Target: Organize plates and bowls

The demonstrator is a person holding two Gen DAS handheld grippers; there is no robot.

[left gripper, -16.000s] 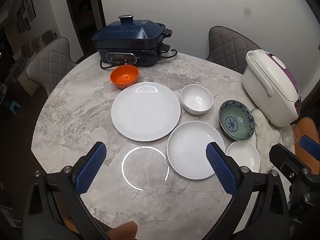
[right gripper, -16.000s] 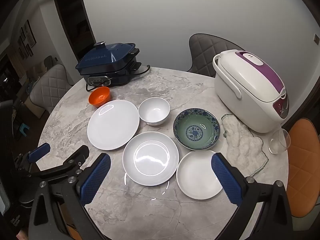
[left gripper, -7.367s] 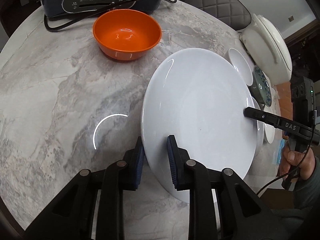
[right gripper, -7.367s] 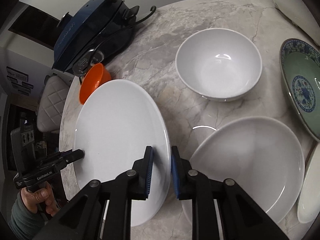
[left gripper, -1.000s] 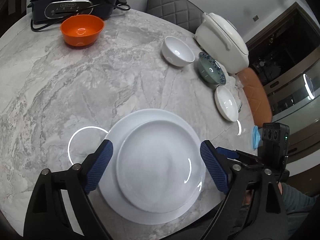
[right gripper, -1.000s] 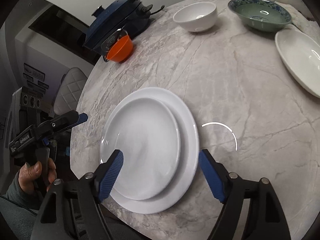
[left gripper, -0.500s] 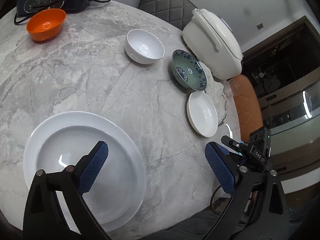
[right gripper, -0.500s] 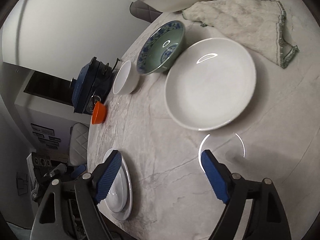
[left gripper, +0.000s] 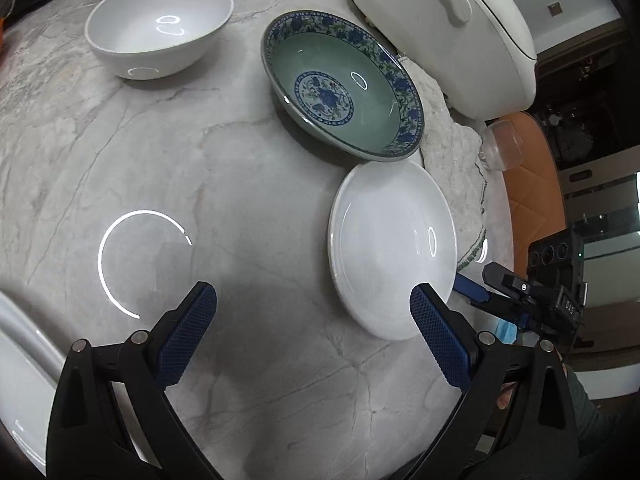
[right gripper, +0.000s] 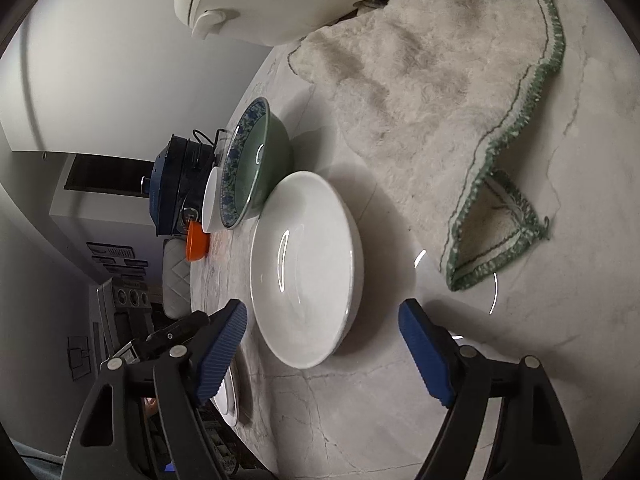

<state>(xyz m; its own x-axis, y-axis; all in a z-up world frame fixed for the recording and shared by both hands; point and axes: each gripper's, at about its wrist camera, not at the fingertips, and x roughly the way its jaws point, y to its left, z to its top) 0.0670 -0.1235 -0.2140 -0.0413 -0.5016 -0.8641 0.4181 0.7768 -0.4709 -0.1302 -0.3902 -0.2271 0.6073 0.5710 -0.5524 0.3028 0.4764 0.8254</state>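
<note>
Both grippers have swung off the stacked plates and over to the right-hand side of the marble table [left gripper: 248, 152]; of that stack [left gripper: 16, 380], only a glossy white rim shows at the left edge of the left wrist view. The left gripper [left gripper: 312, 320] hovers with its ribbed blue pads spread wide, holding nothing. The right gripper [right gripper: 322, 346] is just as wide apart and empty, its pads on either side of the near rim of the small white plate [right gripper: 306, 268], not touching it. That plate is shallow, round and shiny, lying flat just beside the green bowl [left gripper: 344, 92], which is wide and glazed, with a blue floral band and medallion. Farther back sits the plain white bowl [left gripper: 158, 26], deep and smooth. A nubbly cream towel [right gripper: 420, 92] with green stitched edging lies crumpled beside the plate, under the rounded white rice cooker [left gripper: 448, 28].
</note>
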